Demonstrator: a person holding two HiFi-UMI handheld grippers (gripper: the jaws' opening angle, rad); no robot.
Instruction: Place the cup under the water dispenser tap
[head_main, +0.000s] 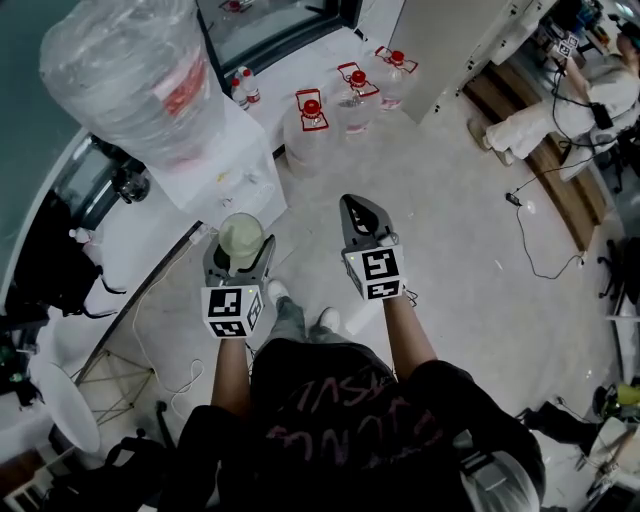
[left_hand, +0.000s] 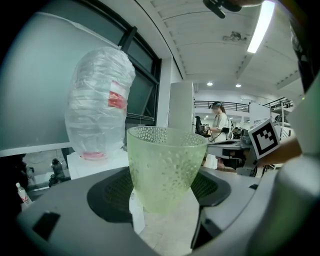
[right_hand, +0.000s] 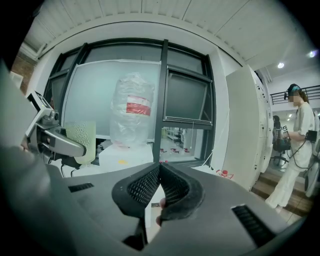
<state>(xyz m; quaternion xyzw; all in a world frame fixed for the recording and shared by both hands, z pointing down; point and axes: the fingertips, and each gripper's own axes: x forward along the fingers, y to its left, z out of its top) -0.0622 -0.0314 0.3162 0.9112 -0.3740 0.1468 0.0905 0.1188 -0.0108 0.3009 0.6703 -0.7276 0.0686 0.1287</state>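
Note:
In the head view a pale green dimpled cup (head_main: 241, 236) stands upright between the jaws of my left gripper (head_main: 241, 252), which is shut on it. The cup fills the left gripper view (left_hand: 165, 165), with the jaw pads against its lower sides. The white water dispenser (head_main: 225, 165), with a large clear bottle (head_main: 130, 75) on top, stands just ahead and to the left. Its tap is not visible. My right gripper (head_main: 360, 208) hangs to the right of the cup over the floor, and in its own view (right_hand: 160, 170) the jaw tips meet with nothing between them.
Several clear water jugs with red caps (head_main: 312, 125) stand on the floor beyond the dispenser. A tall white cabinet (right_hand: 245, 130) rises at the right, with a person (right_hand: 295, 145) beside it. A black cable (head_main: 540, 250) trails over the floor at right.

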